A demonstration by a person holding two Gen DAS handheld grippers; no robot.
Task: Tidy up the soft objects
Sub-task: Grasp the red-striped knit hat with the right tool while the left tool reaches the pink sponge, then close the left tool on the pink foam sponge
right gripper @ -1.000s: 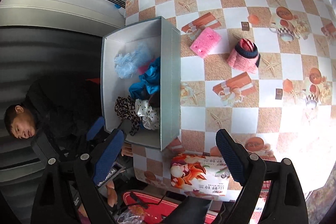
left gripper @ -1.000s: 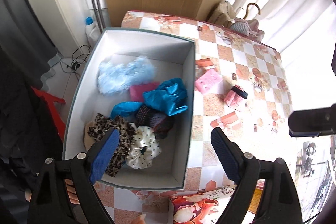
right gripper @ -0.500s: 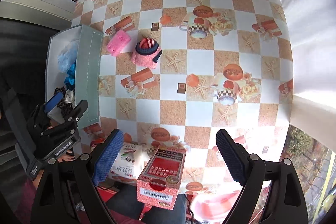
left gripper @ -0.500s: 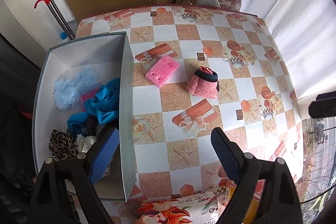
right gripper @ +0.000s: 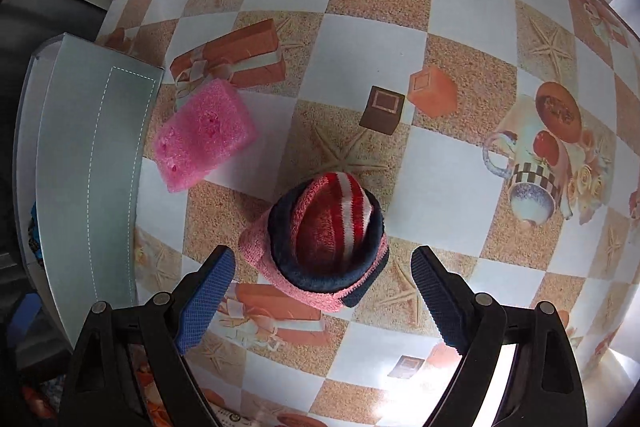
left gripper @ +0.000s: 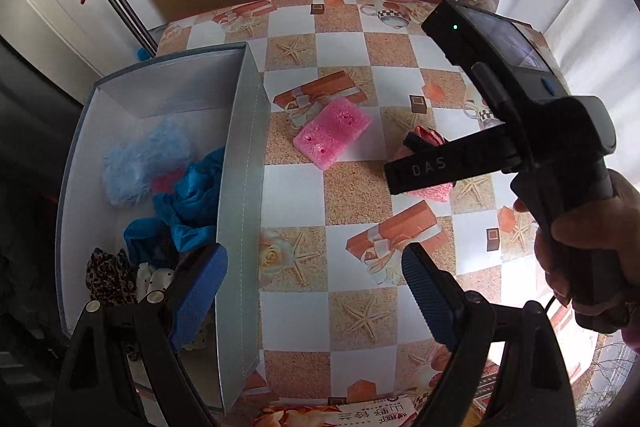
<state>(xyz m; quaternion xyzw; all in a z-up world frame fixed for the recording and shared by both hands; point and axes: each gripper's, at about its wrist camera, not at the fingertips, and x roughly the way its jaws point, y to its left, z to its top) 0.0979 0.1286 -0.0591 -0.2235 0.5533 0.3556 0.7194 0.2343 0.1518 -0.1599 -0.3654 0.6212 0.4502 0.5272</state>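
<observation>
Two soft items lie loose on the checkered surface (right gripper: 360, 47): a pink foam block (right gripper: 204, 135) just beside the outer wall of the grey box (left gripper: 240, 187), and a rolled knit piece (right gripper: 324, 243), pink with a navy cuff and red-white stripes, a little further from the box.

Right tool (right gripper: 320, 291): points straight down over the knit piece. Jaws have just been closing a little; still spread wide, the roll sits between the blue pads (right gripper: 204, 299) with a gap each side. No contact visible. From the left wrist view the same tool (left gripper: 424, 167) covers most of the roll, a hand (left gripper: 588, 255) around its handle.

Left tool (left gripper: 316, 291): jaws wide apart, nothing between them. One pad over the box interior, the other over the bare surface; the box wall runs between them.

Inside the box: fluffy light-blue piece (left gripper: 144, 159), crumpled teal fabric (left gripper: 192, 199), leopard-print scrunchie (left gripper: 108, 279), white dotted scrunchie (left gripper: 156, 279), bunched toward the near end.
</observation>
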